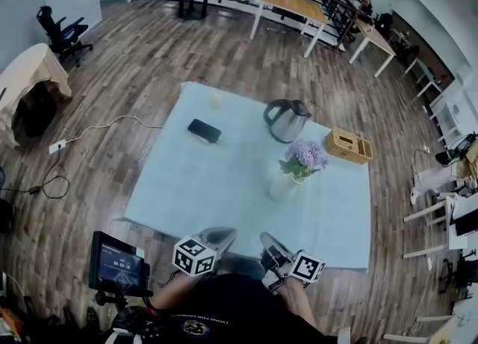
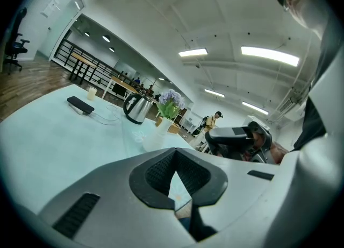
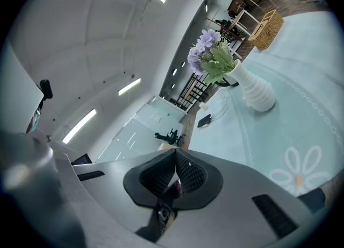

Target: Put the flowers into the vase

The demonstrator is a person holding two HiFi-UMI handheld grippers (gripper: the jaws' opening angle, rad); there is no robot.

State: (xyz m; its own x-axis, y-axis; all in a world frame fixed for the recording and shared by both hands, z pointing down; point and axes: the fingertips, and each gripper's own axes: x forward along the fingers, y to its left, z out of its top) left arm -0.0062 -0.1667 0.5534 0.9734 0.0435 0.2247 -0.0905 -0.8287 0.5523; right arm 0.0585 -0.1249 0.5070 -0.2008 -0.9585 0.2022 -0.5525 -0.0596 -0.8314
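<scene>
The flowers point(image 1: 305, 157) already stand in the white vase point(image 1: 283, 186), upright on the worktop point(image 1: 216, 186), right of its middle and nearer its far edge than its near one, close to a kettle point(image 1: 286, 120) and a basket point(image 1: 348, 145). The left gripper point(image 1: 216, 236) and right gripper point(image 1: 270, 244) hover at the near edge, jaws closed together with nothing between them. The task looks finished. The sensible course is to hold both grippers well apart from the vase, since a knock could tip it.

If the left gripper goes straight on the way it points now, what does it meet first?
Probably the white vase with the flowers, just left of its line; depth is unclear, so the tablecloth may come first.
</scene>
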